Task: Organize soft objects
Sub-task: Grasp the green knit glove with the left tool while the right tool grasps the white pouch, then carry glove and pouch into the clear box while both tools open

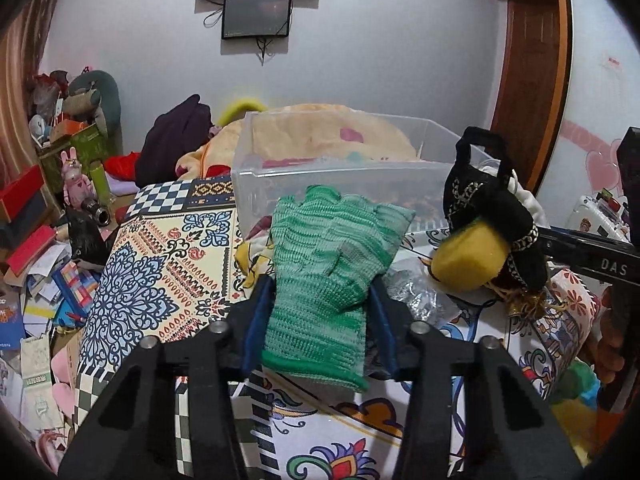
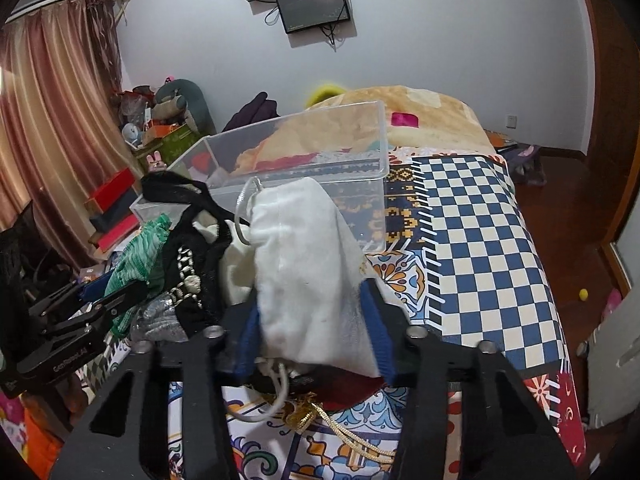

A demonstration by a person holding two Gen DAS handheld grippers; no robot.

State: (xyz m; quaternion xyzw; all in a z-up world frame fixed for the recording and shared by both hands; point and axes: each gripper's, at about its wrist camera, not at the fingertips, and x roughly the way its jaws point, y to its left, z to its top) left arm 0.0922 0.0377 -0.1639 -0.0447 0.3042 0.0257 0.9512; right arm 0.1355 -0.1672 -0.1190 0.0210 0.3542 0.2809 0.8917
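Observation:
My left gripper (image 1: 320, 292) is shut on a green knitted glove (image 1: 328, 260) and holds it above the patterned bed cover, just in front of a clear plastic bin (image 1: 280, 184). My right gripper (image 2: 310, 300) is shut on a white cloth drawstring pouch (image 2: 304, 264), raised in front of the same bin (image 2: 372, 168). A black and yellow soft item with gold trim (image 1: 492, 232) hangs at the right of the left wrist view; it also shows beside the pouch in the right wrist view (image 2: 192, 248). The left gripper with the glove (image 2: 136, 256) shows at the left there.
The bin stands on a bed with a patterned cover (image 2: 480, 240) and holds some cloth. A beige blanket (image 1: 320, 128) lies behind it. A crinkled silver wrapper (image 1: 416, 296) lies on the cover. Cluttered boxes and toys (image 1: 72, 168) fill the floor at left.

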